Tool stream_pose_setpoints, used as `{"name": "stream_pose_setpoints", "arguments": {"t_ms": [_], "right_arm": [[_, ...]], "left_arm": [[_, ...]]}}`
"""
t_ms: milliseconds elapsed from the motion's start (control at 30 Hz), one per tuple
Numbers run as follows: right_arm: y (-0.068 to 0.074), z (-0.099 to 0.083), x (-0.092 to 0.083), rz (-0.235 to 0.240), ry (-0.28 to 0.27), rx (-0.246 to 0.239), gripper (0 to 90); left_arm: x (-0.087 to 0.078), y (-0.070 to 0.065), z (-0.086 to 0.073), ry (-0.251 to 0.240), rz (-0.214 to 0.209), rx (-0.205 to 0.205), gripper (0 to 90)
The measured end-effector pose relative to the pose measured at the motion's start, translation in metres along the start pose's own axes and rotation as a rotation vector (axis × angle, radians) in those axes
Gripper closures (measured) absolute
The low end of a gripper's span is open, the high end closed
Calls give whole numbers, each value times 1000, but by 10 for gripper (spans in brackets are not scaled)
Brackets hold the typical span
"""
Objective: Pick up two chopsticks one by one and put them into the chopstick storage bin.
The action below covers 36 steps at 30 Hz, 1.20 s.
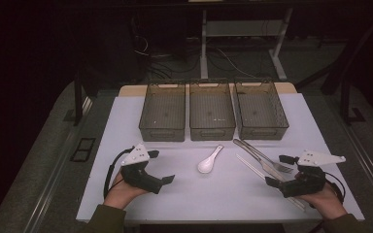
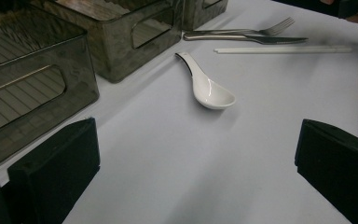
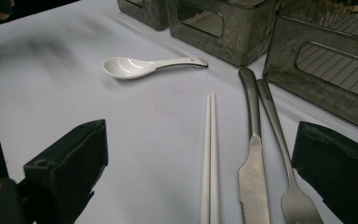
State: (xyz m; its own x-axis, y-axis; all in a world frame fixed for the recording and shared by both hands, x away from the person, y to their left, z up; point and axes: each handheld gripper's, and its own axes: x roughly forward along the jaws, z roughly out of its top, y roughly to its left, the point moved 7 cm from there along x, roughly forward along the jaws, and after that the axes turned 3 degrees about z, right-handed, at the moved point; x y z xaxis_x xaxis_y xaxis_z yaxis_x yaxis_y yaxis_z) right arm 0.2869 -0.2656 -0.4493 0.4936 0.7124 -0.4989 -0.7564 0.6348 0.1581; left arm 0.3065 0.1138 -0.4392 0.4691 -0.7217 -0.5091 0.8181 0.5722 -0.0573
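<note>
Glossy white ceramic soup spoon (image 1: 210, 160) lies on the white table (image 1: 189, 194), just before the middle smoked-plastic bin (image 1: 211, 116). Bowl faces up; long axis slants, handle toward the bins, bowl toward the person. Left gripper (image 1: 162, 167) and right gripper (image 1: 278, 171): jaws apart, empty, well clear of it.

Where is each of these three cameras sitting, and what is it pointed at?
High view: above the table's near edge, looking down on three bins; both hands with left gripper and right gripper show.
Left gripper view: rides that gripper, its open jaws frame the white spoon.
Right gripper view: its open jaws frame chopsticks, knife, fork.
Shared: both gripper views see the spoon.
</note>
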Motion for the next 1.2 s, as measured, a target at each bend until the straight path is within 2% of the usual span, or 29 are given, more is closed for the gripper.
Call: {"name": "stream_pose_setpoints", "arguments": {"t_ms": [767,1200], "right_arm": [[2,12,-2,11,4,9,38],[3,21,5,14,7,4,50]], "left_arm": [[5,-6,-1,2,-4,-3,0],[7,-7,-1,5,-9,3,0]]}}
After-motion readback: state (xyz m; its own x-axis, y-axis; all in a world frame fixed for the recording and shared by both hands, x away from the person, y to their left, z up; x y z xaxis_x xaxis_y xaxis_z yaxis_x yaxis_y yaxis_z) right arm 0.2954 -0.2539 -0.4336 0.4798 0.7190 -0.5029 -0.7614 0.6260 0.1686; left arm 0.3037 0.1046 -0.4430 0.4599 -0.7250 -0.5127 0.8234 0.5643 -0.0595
